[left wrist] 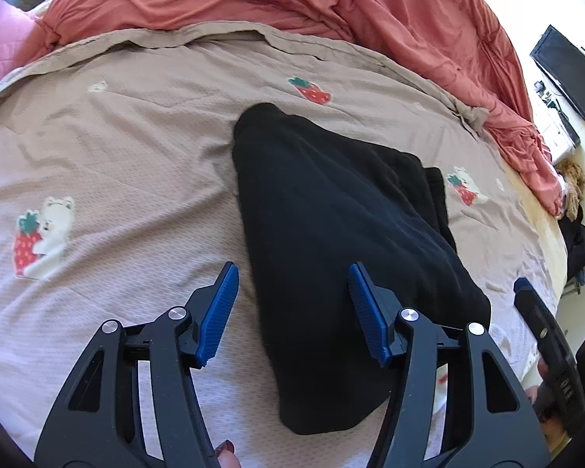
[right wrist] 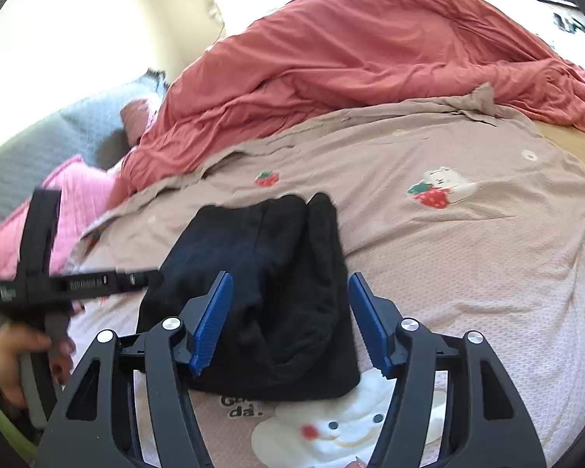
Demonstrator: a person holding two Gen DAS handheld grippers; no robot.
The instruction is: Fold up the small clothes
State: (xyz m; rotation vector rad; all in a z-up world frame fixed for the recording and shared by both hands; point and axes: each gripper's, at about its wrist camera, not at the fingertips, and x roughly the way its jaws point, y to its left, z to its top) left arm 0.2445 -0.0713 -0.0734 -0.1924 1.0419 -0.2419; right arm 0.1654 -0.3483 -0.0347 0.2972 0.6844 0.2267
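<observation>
Left tongs (left wrist: 292, 312) are spread wide with nothing between the blue ribbed pads, hovering right over the near end of the folded black fleece garment (left wrist: 331, 234). In the left wrist view the garment starts between the fingers at 6 o'clock and runs up to about 12, leaning slightly toward 1. Its right edge shows stacked folded layers.

Right tongs (right wrist: 290, 319) are also spread apart and holding nothing. The same black garment (right wrist: 261, 284) sits between and just beyond those fingers, from 6 up toward 11 o'clock. Its near edge is touching the white cartoon face print (right wrist: 331, 429) at 6.

Everything's lying flat on the taupe textured bedspread with strawberry-and-bear patches (left wrist: 117, 156).

At 9 o'clock in the right view you can see the left tongs from the side, held by a hand (right wrist: 15, 358), a bit blurred.

Further back, from 11 to 2, there's a rumpled coral-red quilted duvet (right wrist: 370, 58).
</observation>
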